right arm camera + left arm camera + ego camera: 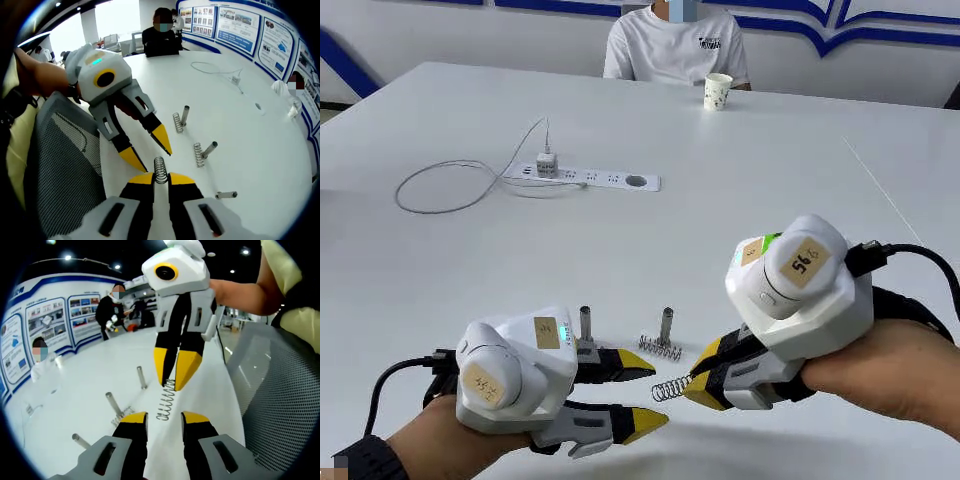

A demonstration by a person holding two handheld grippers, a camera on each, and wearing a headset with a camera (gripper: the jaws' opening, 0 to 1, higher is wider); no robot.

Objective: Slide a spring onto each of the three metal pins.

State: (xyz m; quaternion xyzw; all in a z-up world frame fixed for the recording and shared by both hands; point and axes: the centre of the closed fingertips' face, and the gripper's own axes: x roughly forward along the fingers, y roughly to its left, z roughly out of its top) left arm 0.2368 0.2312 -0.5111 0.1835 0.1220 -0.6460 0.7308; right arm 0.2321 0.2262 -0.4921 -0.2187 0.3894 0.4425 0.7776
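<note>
right gripper (160, 179) jaws nearly closed, pinching one end of thin coiled steel spring (160, 169) over white table (720, 200). left gripper (650, 395) jaws apart, empty, just beside it. two loose springs (198, 154) lie against short grey metal pins (185, 115).

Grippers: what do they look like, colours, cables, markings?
Both the left gripper and right gripper have rounded white housings, black jaws with yellow tips, a black cable and tan stickers; the right's reads 95, beside a green light. A dark cuff rings the left wrist.
</note>
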